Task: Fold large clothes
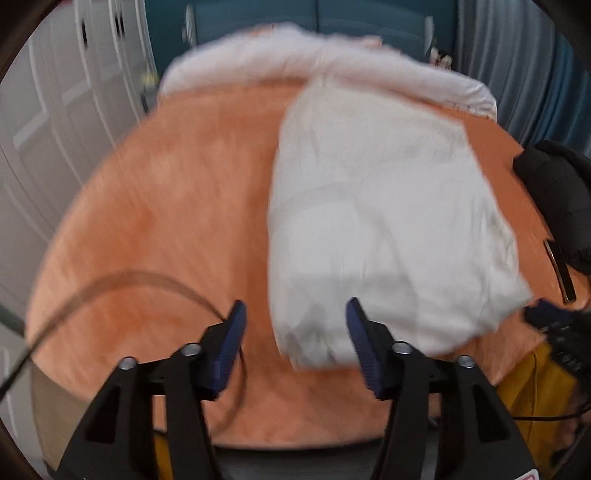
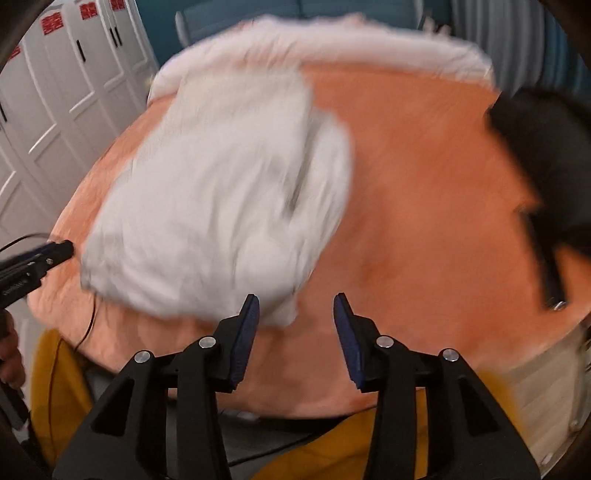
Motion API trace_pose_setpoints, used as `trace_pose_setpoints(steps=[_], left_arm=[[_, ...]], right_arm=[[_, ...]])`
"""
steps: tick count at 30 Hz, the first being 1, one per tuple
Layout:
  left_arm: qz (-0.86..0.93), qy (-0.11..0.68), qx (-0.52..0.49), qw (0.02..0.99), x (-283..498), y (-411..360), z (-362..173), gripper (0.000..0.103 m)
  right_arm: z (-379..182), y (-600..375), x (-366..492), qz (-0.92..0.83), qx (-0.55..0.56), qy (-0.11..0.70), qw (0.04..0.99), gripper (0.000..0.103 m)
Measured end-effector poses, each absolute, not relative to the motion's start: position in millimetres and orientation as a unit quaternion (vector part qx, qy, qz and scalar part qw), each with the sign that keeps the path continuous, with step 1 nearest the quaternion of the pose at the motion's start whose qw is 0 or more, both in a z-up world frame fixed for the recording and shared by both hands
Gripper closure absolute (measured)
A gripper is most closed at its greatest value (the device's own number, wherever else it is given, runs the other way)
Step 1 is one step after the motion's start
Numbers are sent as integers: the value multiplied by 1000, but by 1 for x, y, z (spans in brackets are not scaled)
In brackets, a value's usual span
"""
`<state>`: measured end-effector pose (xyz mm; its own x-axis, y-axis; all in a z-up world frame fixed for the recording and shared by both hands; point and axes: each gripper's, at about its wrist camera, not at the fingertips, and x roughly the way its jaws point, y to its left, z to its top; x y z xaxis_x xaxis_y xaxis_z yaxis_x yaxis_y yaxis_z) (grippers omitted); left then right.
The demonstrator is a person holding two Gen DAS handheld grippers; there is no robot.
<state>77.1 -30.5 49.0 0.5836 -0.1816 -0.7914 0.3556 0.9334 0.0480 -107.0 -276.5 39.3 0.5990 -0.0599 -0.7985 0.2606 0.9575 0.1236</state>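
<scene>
The white garment [image 1: 380, 221] lies bundled in a rough fold on the orange blanket [image 1: 166, 206], at one o'clock from the left gripper [image 1: 295, 325] and eleven o'clock from the right gripper [image 2: 295, 314]. Judged set down there to leave the blanket's near part free. Both grippers point steeply downward, jaws partly open, holding nothing. A black garment [image 2: 535, 155] lies at the right gripper's two o'clock.

**No legible text**

We can read nothing here. In the right wrist view we see red labels [image 2: 53, 23] on the white cabinet doors [image 2: 55, 96], but they are too blurred to make out. Small pale lettering on the side of the left gripper [image 2: 55, 253] is also too smeared for us to read.
</scene>
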Motion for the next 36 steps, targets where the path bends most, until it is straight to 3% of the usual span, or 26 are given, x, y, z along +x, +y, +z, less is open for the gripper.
trace_pose_setpoints(steps=[1, 5, 9, 12, 15, 16, 18, 21, 22, 24, 25, 28, 33, 36], left_arm=[[-149, 416, 104, 891, 80, -34, 56, 36], [-152, 407, 94, 896, 111, -61, 67, 36], [-132, 420, 99, 893, 125, -68, 45, 36], [-120, 441, 98, 884, 135, -68, 26, 36], [-112, 458, 97, 877, 136, -66, 11, 36], [-111, 457, 96, 877, 137, -67, 9, 36], [-111, 458, 97, 877, 138, -68, 8, 35], [-106, 458, 101, 877, 138, -70, 6, 35], [-104, 457, 105, 877, 138, -70, 6, 35], [-105, 458, 107, 876, 139, -70, 7, 35], [-101, 457, 110, 877, 138, -70, 8, 36], [-100, 455, 109, 878, 137, -70, 10, 35], [-105, 460, 97, 876, 135, -71, 5, 30], [-88, 457, 105, 879, 132, -70, 6, 31]], right_arm=[[53, -277, -103, -88, 112, 424, 895, 62], [78, -277, -59, -60, 137, 391, 908, 62], [57, -275, -18, -72, 150, 401, 901, 67], [12, -282, -3, -86, 155, 466, 867, 67], [18, -283, -6, -80, 160, 458, 871, 66], [27, -287, -9, -79, 166, 439, 880, 64], [45, -300, -11, -88, 187, 400, 893, 38], [38, -313, 17, -88, 209, 411, 883, 35], [22, -314, 31, -78, 213, 442, 868, 39], [13, -311, 43, -49, 239, 458, 855, 92], [28, -305, 38, -49, 224, 438, 869, 96], [67, -300, 11, -36, 208, 363, 908, 99], [-15, -299, 26, -84, 169, 465, 865, 91], [10, -286, 13, -96, 165, 441, 877, 89]])
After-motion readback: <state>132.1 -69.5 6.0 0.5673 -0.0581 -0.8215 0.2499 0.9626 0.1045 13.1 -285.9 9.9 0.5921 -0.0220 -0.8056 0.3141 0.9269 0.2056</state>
